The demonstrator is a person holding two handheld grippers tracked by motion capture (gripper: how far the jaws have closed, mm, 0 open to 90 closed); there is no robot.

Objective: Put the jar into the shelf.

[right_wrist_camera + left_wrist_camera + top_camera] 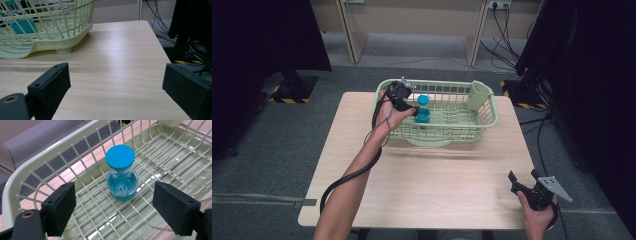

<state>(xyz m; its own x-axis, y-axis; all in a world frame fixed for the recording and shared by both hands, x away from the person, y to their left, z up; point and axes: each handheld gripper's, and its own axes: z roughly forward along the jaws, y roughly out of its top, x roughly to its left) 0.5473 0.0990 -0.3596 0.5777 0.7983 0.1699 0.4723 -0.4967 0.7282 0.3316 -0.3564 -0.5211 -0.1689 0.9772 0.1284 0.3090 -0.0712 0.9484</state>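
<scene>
Bright table, dark edges

Even overhead light leaves soft sheen on the table (120, 62) and glints on the basket (37, 157) floor; black curtains flank the high view. Near jaws look soft, and the high view is slightly grainy.
</scene>
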